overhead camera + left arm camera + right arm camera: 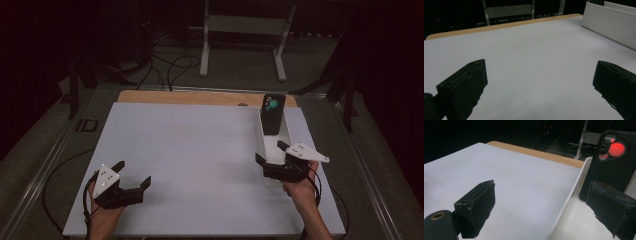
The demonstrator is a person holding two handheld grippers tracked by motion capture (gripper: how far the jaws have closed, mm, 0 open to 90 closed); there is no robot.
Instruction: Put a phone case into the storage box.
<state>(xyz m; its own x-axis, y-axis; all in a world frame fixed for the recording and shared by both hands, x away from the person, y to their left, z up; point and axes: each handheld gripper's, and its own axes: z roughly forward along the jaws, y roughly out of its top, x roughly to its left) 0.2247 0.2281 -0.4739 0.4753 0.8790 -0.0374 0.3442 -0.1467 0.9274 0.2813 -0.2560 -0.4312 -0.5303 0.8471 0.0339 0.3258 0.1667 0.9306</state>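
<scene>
Black phone (pixel 273 114) stands upright in the white tray (pixel 266 145), right of centre; our right gripper (pixel 271 153) straddles the tray's near wall, jaws spread. Lower left, our left gripper (pixel 132 173) gapes empty.

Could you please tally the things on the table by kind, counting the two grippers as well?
Phones: 1, a black phone standing up in the far end of the tray.
Trays: 1, a white tray on the right side of the table.
Grippers: 2, the left gripper and the right gripper, both open.
Total: 4.
</scene>
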